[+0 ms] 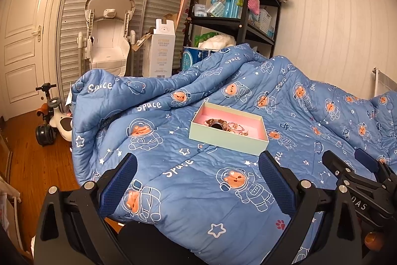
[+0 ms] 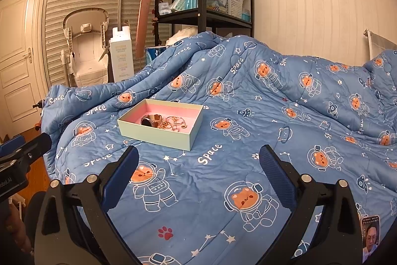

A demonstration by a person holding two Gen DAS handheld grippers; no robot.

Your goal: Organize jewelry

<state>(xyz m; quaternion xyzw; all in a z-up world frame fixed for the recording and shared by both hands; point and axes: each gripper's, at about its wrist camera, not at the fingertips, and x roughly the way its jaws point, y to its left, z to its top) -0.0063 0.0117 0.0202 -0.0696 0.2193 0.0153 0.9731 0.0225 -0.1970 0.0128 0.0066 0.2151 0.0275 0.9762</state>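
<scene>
Two grippers hover low over a blue space-bear quilt point(image 2: 248, 116), and both have their jaws spread wide with nothing between the blue pads. Left gripper point(image 1: 197, 165) sits a bit nearer the bed's left edge, right gripper point(image 2: 198, 158) just beside it; you can see the right one poking in at the right edge of the left wrist view, and the left one at the left edge of the right wrist view.

Ahead of both, resting on the quilt, is a shallow pale green box point(image 2: 158, 135) with a pink lining. All the jewelry sits inside it: a watch point(image 2: 147, 121) with a dark round face and a tan strap, and next to it a tangle of gold-toned rings and chains point(image 2: 175, 125). Pretty hard to tell how many pieces are in that pile, it's small and bunched up. Neither gripper touches the box.

Behind the bed there's a black shelf unit point(image 1: 244, 24), a white baby chair point(image 1: 108, 41) and a tall white carton point(image 1: 161, 49).
</scene>
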